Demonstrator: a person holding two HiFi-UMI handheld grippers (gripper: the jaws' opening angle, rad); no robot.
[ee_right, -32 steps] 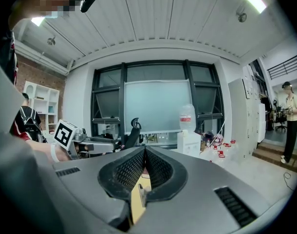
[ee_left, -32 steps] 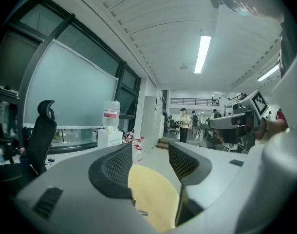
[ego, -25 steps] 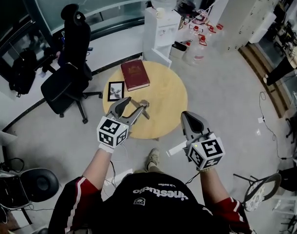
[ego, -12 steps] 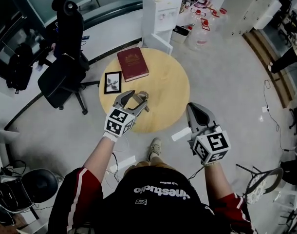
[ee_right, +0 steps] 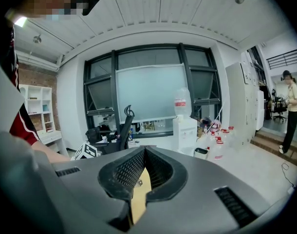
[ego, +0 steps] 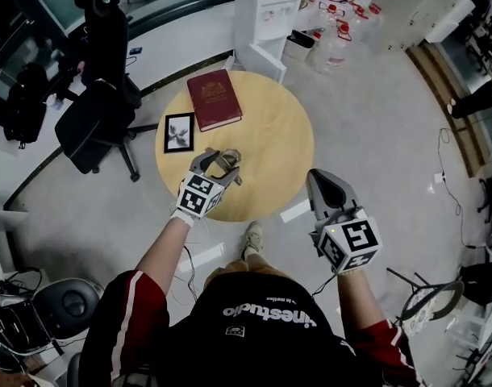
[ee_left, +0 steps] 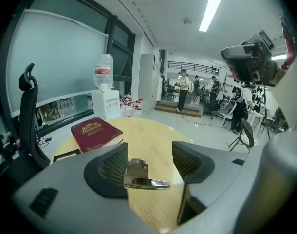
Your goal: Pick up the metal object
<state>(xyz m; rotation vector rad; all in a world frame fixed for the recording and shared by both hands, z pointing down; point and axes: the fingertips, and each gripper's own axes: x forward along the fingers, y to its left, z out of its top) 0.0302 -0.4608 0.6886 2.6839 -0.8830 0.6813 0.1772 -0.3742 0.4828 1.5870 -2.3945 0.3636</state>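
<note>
The metal object (ee_left: 139,175), a shiny lever-like piece, lies on the round wooden table (ego: 270,135) near its front edge. My left gripper (ego: 218,158) reaches over that edge, and its jaws are opening with the metal object (ego: 231,164) between them. In the left gripper view the piece sits close against the left pad (ee_left: 112,167), with a wide gap to the right pad, so nothing grips it. My right gripper (ego: 323,182) hangs off the table's front right, over the floor. Its jaws (ee_right: 144,150) are shut and empty.
A dark red book (ego: 214,99) and a small black picture frame (ego: 179,131) lie on the table's far left. A black office chair (ego: 93,111) stands left of the table. A white water dispenser (ego: 262,14) and bottles stand behind it. People stand far off in the room.
The left gripper's jaws have spread wider around the metal object, and the hand has edged forward over the table. The right gripper has barely moved.
</note>
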